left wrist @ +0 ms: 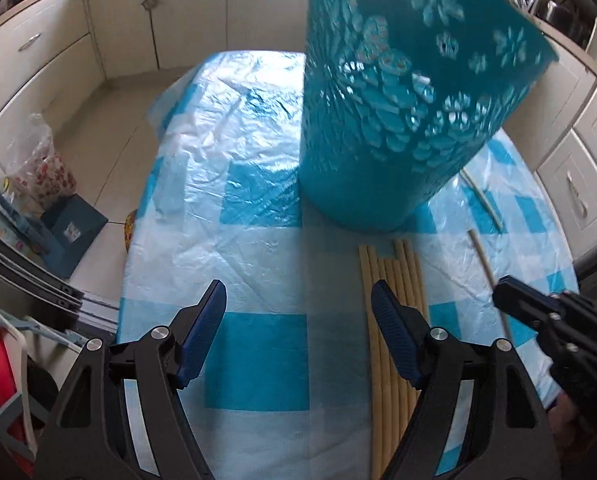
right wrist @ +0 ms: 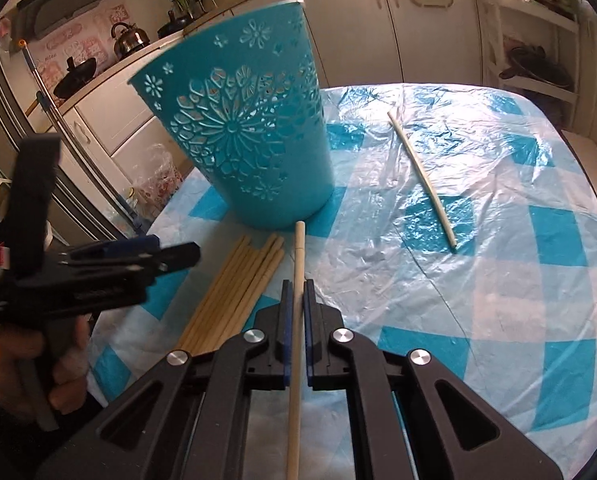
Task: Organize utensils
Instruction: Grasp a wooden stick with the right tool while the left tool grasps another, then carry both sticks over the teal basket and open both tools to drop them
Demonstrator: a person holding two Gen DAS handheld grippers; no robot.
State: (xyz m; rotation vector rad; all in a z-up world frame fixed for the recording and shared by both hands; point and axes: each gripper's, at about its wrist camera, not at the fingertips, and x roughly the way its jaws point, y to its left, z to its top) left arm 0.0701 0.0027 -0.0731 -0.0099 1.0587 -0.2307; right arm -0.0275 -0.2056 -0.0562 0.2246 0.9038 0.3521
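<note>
Right wrist view up close: the right gripper (right wrist: 295,300) is pinched tight on a single pale chopstick (right wrist: 297,280) that runs out between its pads toward the basket. Left gripper (left wrist: 298,316) is spread wide with nothing in it, hovering over the checkered tabletop (left wrist: 254,364). Just past it sits a bundle of chopsticks (right wrist: 234,296) lying flat, then the teal cutout basket (right wrist: 246,136) standing upright, and one loose chopstick (right wrist: 422,176) lies farther off to the right.
</note>
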